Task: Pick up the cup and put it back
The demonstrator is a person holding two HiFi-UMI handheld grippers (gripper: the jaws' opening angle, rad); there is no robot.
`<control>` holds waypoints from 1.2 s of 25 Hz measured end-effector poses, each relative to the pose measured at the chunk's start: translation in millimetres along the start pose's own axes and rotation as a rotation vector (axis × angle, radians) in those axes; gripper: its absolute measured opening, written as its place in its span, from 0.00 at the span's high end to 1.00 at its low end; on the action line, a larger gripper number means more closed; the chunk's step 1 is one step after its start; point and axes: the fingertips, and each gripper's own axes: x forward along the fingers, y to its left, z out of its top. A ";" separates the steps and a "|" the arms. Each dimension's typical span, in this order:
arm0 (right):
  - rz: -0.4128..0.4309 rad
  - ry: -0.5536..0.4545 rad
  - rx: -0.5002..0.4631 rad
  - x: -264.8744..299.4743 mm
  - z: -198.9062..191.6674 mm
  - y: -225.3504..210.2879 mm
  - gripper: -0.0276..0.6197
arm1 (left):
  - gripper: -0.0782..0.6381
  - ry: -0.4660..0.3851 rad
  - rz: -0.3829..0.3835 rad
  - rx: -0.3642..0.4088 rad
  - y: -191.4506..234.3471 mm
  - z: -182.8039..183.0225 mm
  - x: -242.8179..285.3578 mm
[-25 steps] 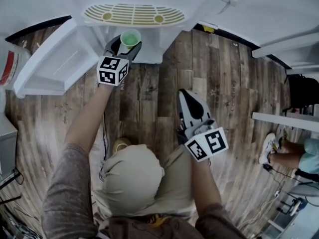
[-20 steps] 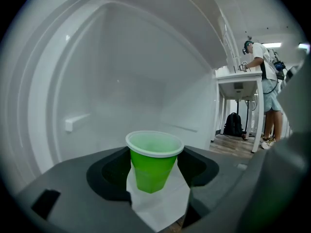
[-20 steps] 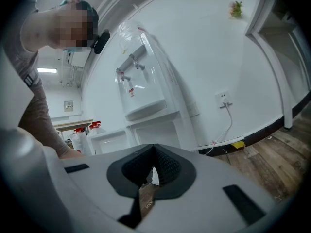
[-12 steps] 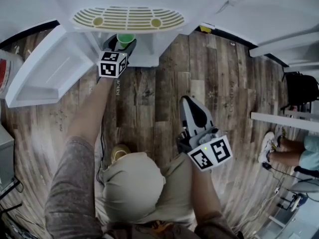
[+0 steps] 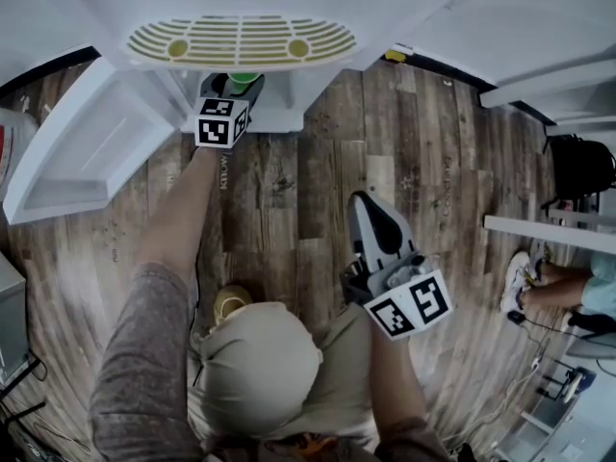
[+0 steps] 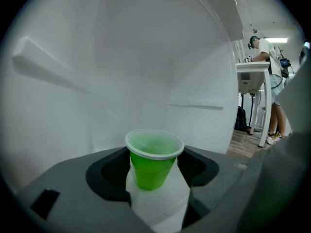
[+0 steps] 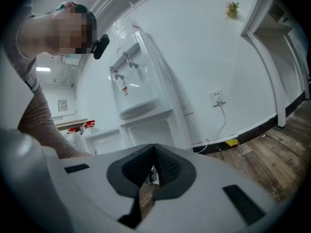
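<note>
Left gripper (image 5: 237, 87) and green cup (image 6: 153, 163) sank further under the drip tray (image 5: 241, 41), into the dispenser's open cabinet (image 5: 289, 114).
Its jaws pinched the cup's lower wall and kept it upright, likely so that it could be stood back inside; whether its base had landed was hidden. The right gripper (image 5: 364, 205), fingers pressed together on nothing, hung well apart over the wooden floor (image 5: 289, 219), probably to stay clear.

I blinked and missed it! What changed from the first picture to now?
The left gripper carried the cup forward, in under the slotted tray. From the head view the cup is now mostly hidden. The gripper keeps its hold on the cup. The right gripper stayed shut over the floor, hardly moving.
</note>
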 end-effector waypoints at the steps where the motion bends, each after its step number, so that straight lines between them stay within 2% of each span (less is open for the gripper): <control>1: -0.001 0.000 -0.001 -0.1 -0.2 0.2 0.95 | 0.48 -0.001 0.001 -0.001 0.0 0.4 0.7; 9: 0.019 0.008 0.001 1.2 -1.4 7.6 0.95 | 0.48 0.034 0.015 0.018 -1.6 -7.3 0.6; 17: 0.031 0.005 0.006 -0.5 -0.1 10.1 0.95 | 0.43 0.043 0.035 -0.013 1.2 -6.8 -9.6; 25: 0.059 -0.006 0.007 -3.1 3.1 21.1 0.95 | 0.43 0.049 0.031 -0.028 -7.4 -4.5 -37.8; 30: 0.090 -0.015 0.005 -4.5 5.4 31.6 0.95 | 0.43 0.029 0.019 -0.031 -17.6 9.0 -62.3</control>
